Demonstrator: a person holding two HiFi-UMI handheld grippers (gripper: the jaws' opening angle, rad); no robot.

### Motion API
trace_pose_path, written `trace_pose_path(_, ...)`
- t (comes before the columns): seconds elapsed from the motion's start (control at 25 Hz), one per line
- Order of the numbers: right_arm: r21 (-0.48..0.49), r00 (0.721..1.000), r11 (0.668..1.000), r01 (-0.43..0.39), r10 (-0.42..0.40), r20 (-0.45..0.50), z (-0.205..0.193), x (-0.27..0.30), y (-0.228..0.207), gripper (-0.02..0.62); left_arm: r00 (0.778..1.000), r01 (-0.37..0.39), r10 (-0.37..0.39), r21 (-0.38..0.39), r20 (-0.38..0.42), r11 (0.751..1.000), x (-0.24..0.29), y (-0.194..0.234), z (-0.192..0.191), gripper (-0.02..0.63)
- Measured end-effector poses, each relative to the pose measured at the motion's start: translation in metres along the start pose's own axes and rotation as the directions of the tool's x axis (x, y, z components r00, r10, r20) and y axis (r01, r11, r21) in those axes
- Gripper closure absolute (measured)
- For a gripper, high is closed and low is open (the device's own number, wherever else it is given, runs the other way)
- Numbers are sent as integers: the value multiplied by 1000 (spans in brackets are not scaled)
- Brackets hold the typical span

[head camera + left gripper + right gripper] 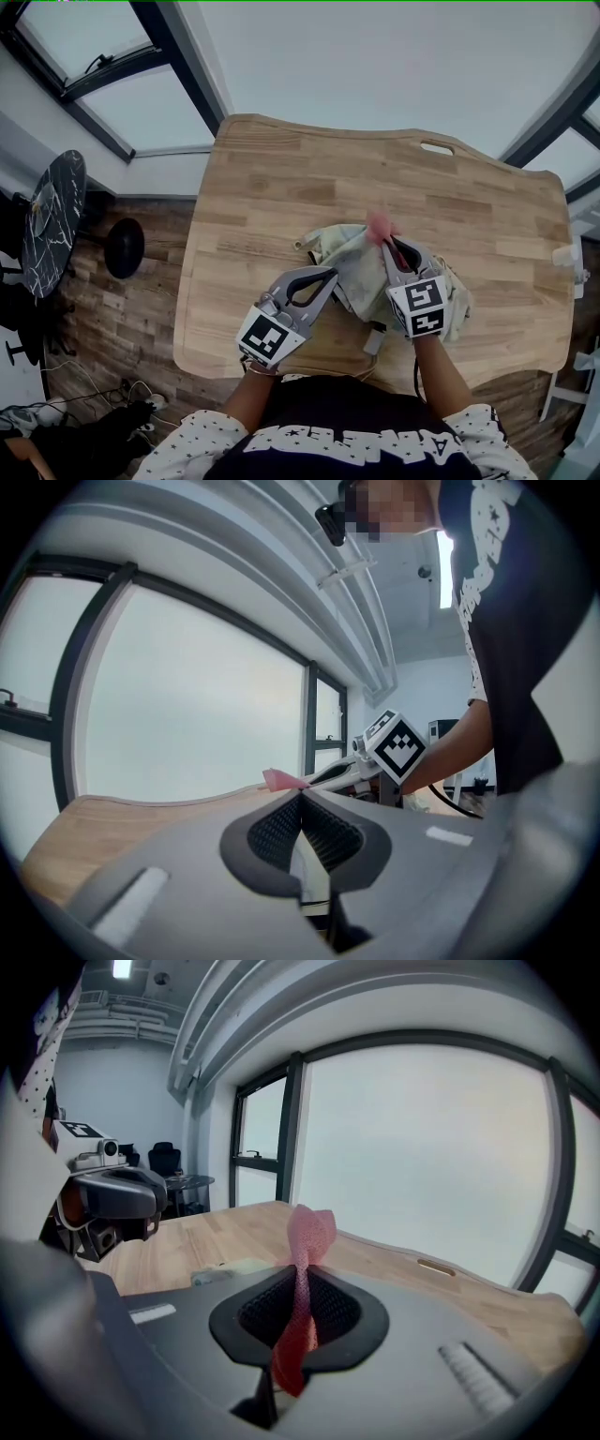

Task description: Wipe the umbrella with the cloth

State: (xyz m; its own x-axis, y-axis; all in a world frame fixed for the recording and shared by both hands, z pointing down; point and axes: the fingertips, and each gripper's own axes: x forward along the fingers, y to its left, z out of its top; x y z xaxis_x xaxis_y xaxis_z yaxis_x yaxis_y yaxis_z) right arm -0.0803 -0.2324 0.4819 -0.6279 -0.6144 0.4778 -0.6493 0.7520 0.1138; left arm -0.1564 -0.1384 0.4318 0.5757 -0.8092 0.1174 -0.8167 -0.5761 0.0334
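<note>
A crumpled pale green-beige umbrella [352,258] lies on the wooden table [281,178] just in front of the person. My left gripper [330,273] meets its left edge, jaws shut, with a pale strip of umbrella fabric pinched between the pads [323,841]. My right gripper [386,242] hovers over the umbrella's right half, shut on a pink mesh cloth [380,223] that sticks up past the tips. In the right gripper view the cloth [309,1232] runs between the pads [333,1312]. From the left gripper view the cloth [281,780] shows just beyond my left gripper [301,796].
A handle slot [437,147] is cut near the table's far edge. On the floor at left stand a black marble side table [52,220] and a round black base [125,247], with cables [103,394] nearer. A small white item [567,255] sits at the table's right edge.
</note>
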Motion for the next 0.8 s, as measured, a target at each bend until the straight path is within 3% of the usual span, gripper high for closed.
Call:
trace_pose_path(0.24,-4,997,999,-43,43,-62,-17,9,10,554,1000,-21,21,16,-1,1000,2,9,-4,606)
trace_pose_path(0.48,-12,989,995,-100,98,-106,-27,10,29,554,999,-36,36,-19,-14,999,-2,9,-7,606)
trace_pose_path(0.8,-31,964,978,-205,196,-181,-45,7,69,554,999,-32,31,-37,-29,999,-8,7,-24,605)
